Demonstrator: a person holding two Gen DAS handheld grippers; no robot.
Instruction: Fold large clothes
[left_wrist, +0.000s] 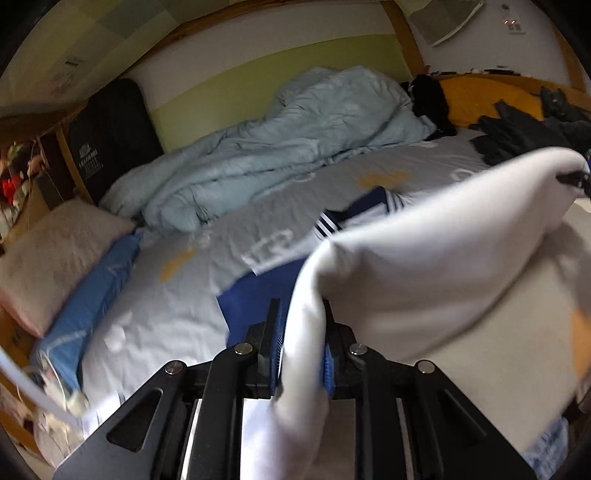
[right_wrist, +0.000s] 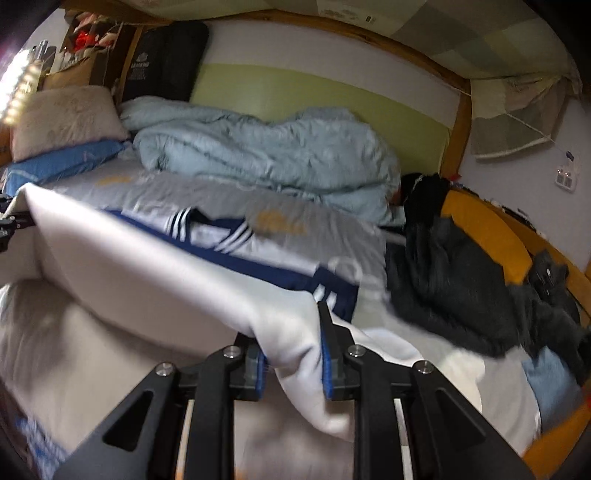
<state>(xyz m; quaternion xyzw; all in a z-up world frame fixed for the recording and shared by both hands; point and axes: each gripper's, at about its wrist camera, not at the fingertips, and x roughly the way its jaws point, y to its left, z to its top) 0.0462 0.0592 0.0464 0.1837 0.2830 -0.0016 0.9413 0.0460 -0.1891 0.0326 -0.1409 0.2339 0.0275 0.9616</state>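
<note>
A large white garment (left_wrist: 424, 273) hangs stretched between my two grippers above the bed. My left gripper (left_wrist: 301, 321) is shut on one end of its folded edge. My right gripper (right_wrist: 291, 332) is shut on the other end of the white garment (right_wrist: 155, 266). The right gripper shows at the far right of the left wrist view (left_wrist: 576, 179), and the left gripper at the far left of the right wrist view (right_wrist: 11, 221). The garment's lower part sags below and hides the bed under it.
A navy and white striped garment (right_wrist: 229, 243) lies on the grey bed sheet (left_wrist: 166, 295). A crumpled light blue duvet (right_wrist: 258, 151) lies along the wall. Dark clothes (right_wrist: 454, 280) are piled at the right. Pillows (left_wrist: 55, 254) lie at the left. A wooden bed frame (right_wrist: 461, 110) surrounds the bed.
</note>
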